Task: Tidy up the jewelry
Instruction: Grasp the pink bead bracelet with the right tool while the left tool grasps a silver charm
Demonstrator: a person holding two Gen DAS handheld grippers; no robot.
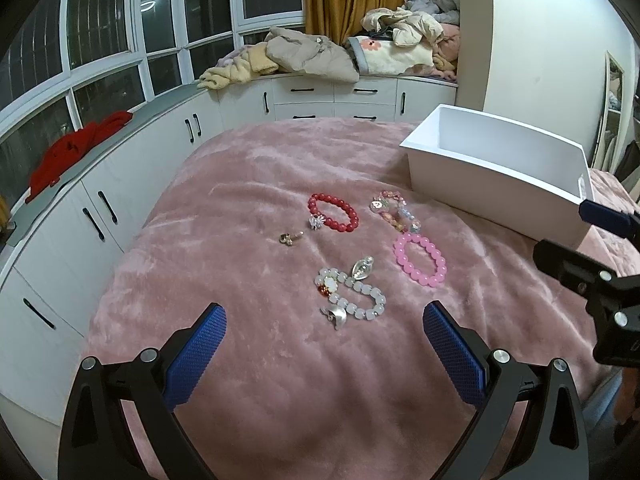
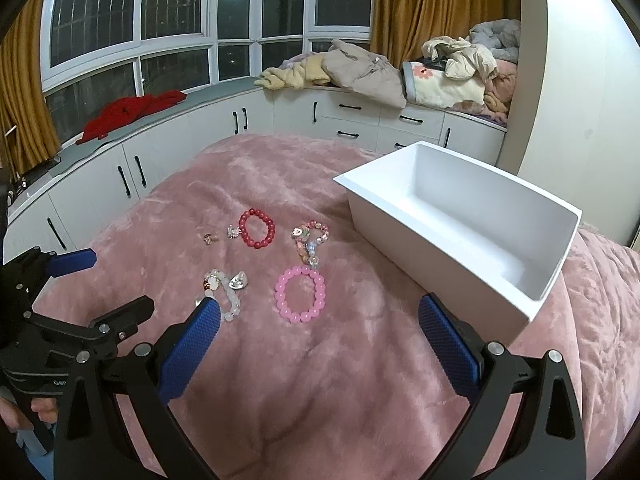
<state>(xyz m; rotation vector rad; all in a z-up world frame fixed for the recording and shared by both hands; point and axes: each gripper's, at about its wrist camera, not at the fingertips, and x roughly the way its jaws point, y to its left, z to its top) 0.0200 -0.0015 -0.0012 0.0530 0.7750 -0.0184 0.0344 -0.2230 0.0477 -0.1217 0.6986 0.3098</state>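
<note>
Nothing picked yet: both grippers, left gripper (image 1: 324,316) and right gripper (image 2: 320,314), hover with jaws spread, empty. Bracelets, pink bracelet (image 2: 300,294) nearest, lie on the bed (image 2: 320,380) beside the empty white box (image 2: 460,240). Next: right closes on pink, lifts to box.

A pink plush blanket (image 1: 248,360) carries a red bead bracelet (image 1: 333,213), a pink bead bracelet (image 1: 420,261), a milky-white one (image 1: 352,296) and a multicoloured pastel one (image 1: 394,210) — beside a plain white box (image 1: 496,196). Both grippers' 2 pads (image 2: 188,354) are blue, dimple-textured — on black frames.
</note>
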